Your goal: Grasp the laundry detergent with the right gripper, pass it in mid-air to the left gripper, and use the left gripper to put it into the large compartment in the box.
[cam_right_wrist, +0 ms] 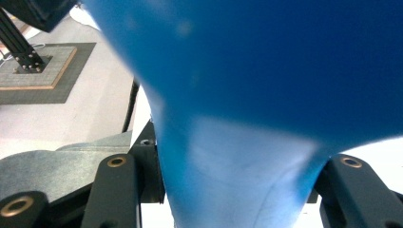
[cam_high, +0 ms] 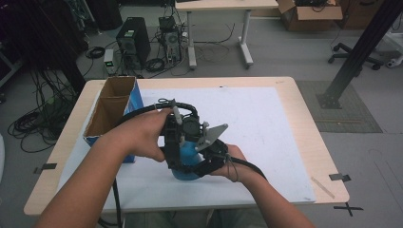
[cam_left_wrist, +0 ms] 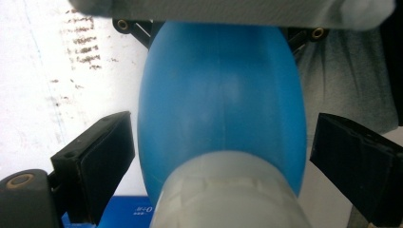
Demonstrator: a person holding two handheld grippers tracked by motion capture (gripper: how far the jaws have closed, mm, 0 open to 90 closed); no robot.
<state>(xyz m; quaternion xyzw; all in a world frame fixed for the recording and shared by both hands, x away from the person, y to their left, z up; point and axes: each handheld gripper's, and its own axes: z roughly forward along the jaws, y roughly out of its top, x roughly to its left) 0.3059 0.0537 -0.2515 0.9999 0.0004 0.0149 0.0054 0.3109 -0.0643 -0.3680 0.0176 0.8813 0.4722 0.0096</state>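
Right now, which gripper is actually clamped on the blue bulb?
The right gripper: its jaws press both sides of the blue bulb's narrow end. The left gripper only straddles the wide body, pads standing slightly off it, open.

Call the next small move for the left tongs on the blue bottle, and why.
Probably close the left tongs on the blue bottle. In the left gripper view the pads straddle its body with a gap on each side, while the right tongs look clamped on its narrow neck, so it seems steadied for a second grip.
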